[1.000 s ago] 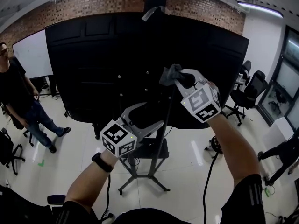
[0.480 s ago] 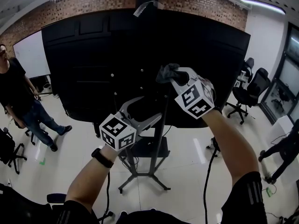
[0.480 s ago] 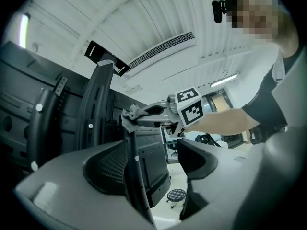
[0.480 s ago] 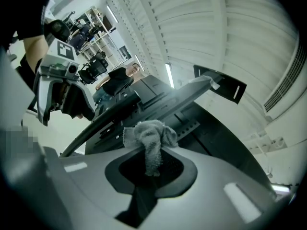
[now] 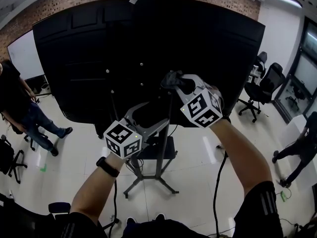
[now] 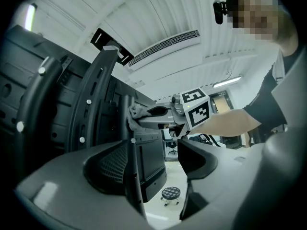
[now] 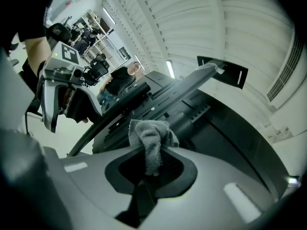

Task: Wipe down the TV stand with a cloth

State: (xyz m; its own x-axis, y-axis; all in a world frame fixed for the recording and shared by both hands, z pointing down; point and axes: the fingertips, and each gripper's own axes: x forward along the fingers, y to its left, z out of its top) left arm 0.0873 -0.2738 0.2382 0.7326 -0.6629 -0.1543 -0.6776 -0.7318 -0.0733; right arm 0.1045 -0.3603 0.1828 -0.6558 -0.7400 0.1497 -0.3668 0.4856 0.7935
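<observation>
The big black TV [image 5: 94, 53] shows its back, mounted on a dark stand column [image 5: 163, 148] with splayed floor legs [image 5: 148, 183]. My right gripper [image 5: 178, 82] is shut on a bunched grey cloth [image 5: 170, 78] and presses it to the upper part of the column behind the screen. In the right gripper view the cloth [image 7: 150, 137] sticks up from between the jaws. My left gripper [image 5: 150, 121] is lower and left of it, open, its jaws on either side of the column [image 6: 133, 174]. From the left gripper view the cloth [image 6: 135, 114] sits against the column above.
A person [image 5: 17, 100] stands at the left by a whiteboard [image 5: 22, 53]. Office chairs [image 5: 265, 86] and another person [image 5: 297, 150] are at the right. A cable [image 5: 217, 182] trails on the white floor right of the stand legs.
My right gripper has slid the cloth down and to the left along the stand. The left gripper has stayed about where it was, still open.
</observation>
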